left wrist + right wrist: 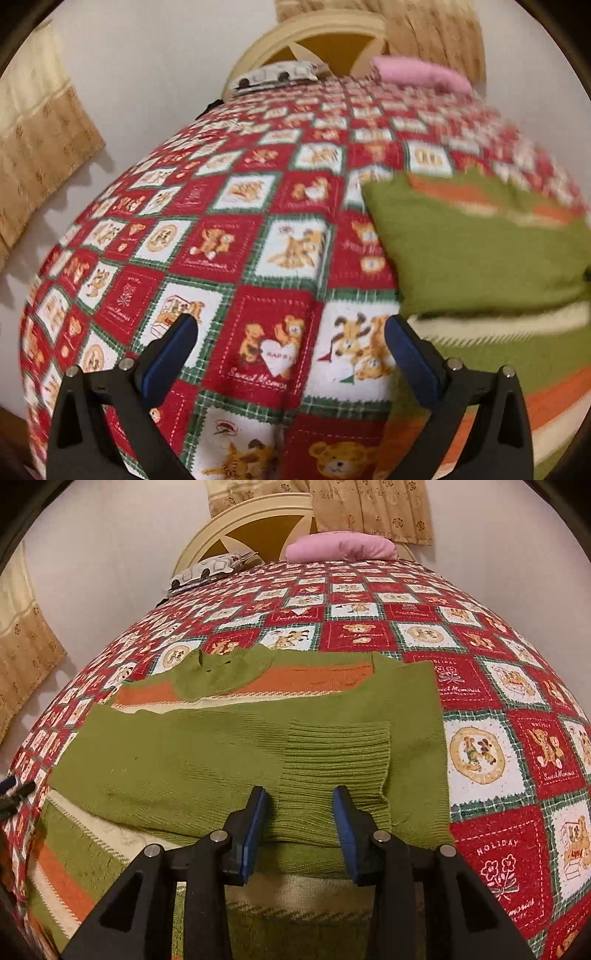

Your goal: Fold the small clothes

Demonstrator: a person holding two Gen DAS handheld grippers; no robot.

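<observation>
A small green knit sweater (pixel 207 753) with orange and cream stripes lies flat on the bed, both sleeves folded across its body. The ribbed cuff (pixel 340 760) of one sleeve lies just ahead of my right gripper (pixel 300 797), which is open and empty just above the sweater. In the left wrist view the sweater (pixel 480 251) lies to the right. My left gripper (pixel 291 325) is wide open and empty over the quilt, left of the sweater. The left gripper also shows at the left edge of the right wrist view (pixel 14 790).
A red, white and green teddy-bear quilt (pixel 491 686) covers the bed. A pink pillow (pixel 340 546) and a patterned pillow (pixel 210 568) lie by the cream headboard (pixel 255 520). Tan curtains (pixel 369 509) hang behind. A white wall (pixel 147 74) is at left.
</observation>
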